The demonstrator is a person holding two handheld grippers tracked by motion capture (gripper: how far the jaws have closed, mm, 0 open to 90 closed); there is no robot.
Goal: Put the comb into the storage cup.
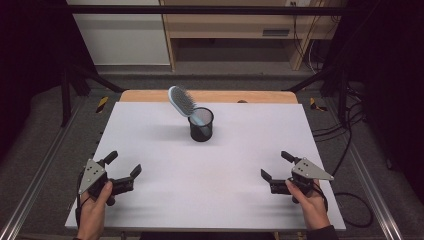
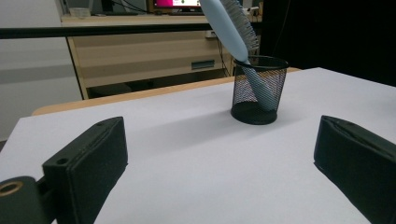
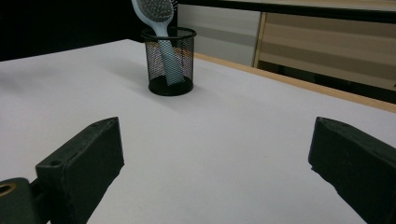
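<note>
One pale blue plastic hairbrush [image 1: 183,103] stands handle-down in one black wire-mesh cylindrical cup [image 1: 201,124], on the far half of the white rectangular table top [image 1: 165,195], slightly left of centre. Long axis of the brush is tilted, not upright — in the high view the head leans up and to the far left, out over the cup's rim, while the handle end sits low inside the mesh toward the right side. Bristles face up and to the right in that view. In the left gripper view the hairbrush [image 2: 238,42] leans leftward with bristles on its right edge; its handle shows through the mesh cup [image 2: 258,91] down to the base. In the right gripper view the hairbrush [image 3: 159,32] shows its bristle face toward the camera, head above the rim of the cup [image 3: 169,59].

Count: brush 1, cup 1, grippers 2.

Left gripper [image 1: 124,170], held in the person's left hand [image 1: 95,207], sits at the near left corner of the table — jaws spread wide, nothing between them. Right gripper [image 1: 276,165], held in the right hand [image 1: 311,200], sits at the near right, jaws likewise wide apart and empty. Both are well apart from the cup and aim roughly toward it.

A strip of light wooden board [image 1: 220,96] shows along the far edge of the white top.
</note>
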